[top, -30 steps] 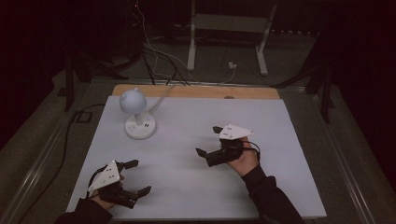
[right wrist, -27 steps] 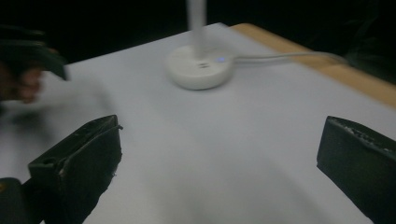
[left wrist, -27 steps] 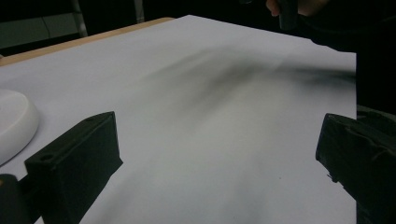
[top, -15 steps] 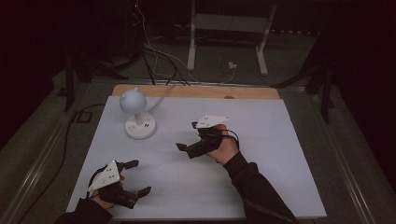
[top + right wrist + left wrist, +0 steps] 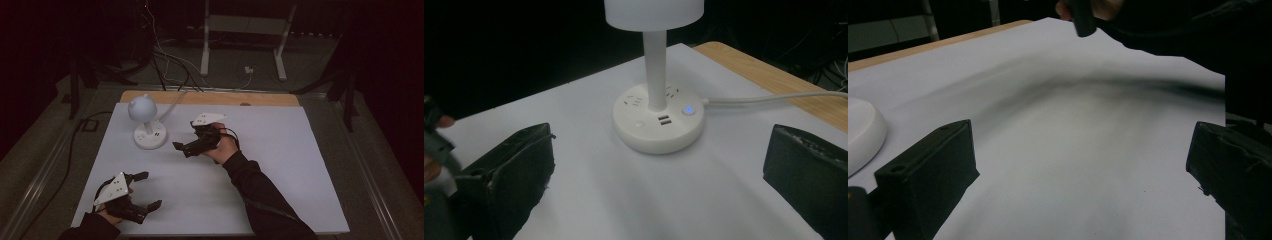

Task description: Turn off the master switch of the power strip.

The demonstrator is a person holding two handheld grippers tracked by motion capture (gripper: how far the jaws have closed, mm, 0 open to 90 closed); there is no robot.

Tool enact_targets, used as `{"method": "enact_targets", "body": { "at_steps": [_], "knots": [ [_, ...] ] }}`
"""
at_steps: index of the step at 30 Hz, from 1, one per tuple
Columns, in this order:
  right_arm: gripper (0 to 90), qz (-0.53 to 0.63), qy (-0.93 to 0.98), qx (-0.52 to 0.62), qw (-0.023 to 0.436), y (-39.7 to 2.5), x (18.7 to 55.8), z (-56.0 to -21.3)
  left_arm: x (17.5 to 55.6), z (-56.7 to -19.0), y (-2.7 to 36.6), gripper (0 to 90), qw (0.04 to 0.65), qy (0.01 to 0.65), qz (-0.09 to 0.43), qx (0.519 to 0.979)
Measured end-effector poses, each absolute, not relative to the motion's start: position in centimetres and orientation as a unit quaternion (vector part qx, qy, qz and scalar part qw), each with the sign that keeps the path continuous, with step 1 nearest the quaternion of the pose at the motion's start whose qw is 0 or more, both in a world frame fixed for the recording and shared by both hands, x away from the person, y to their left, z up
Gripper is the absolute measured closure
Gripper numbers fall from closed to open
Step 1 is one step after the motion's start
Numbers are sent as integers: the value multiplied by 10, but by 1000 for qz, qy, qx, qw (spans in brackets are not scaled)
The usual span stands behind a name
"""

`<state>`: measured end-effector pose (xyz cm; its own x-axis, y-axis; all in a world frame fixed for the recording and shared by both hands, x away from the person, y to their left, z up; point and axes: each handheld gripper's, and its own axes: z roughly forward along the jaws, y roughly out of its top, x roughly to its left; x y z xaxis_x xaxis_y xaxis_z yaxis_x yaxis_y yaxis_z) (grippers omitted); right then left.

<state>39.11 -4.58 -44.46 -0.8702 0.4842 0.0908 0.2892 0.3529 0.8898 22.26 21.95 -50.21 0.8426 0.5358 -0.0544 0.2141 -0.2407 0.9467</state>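
Observation:
A white desk lamp [image 5: 148, 136] with a round head and a round socket base stands at the back left of the white table [image 5: 290, 170]. My right gripper [image 5: 184, 136] hangs just right of the base, open, jaws pointing at it with nothing between them. In the right gripper view the lamp base [image 5: 658, 120] lies ahead between the open right gripper [image 5: 663, 172] jaws, and a blue light [image 5: 688, 110] glows on it. My left gripper [image 5: 149, 190] rests open near the front left corner, holding nothing. The left gripper [image 5: 1080, 155] view shows bare table and the base's edge [image 5: 860, 130].
The lamp's white cable [image 5: 774, 97] runs off toward the wooden back edge [image 5: 210, 97]. Cables and a metal stand [image 5: 245, 30] lie on the dark floor beyond. The right forearm's dark sleeve [image 5: 255, 190] crosses the table's middle.
My right gripper has travelled left and away from the person, from the table's middle right to beside the lamp base. The left gripper has stayed put.

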Motion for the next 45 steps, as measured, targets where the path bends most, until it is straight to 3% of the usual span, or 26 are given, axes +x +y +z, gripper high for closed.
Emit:
{"method": "enact_targets", "body": {
  "at_steps": [13, 26, 45],
  "knots": [
    [219, 513, 810, 261, 108, -15, 412, -451, 223, -502, 220, 3, 567, 243, 142, 774],
    [561, 485, 823, 265, 134, 18, 428, -466, 222, -502, 220, 3, 569, 243, 141, 773],
    [843, 445, 836, 270, 171, 48, 448, -494, 222, -502, 221, 4, 570, 244, 140, 772]
  ]
}}
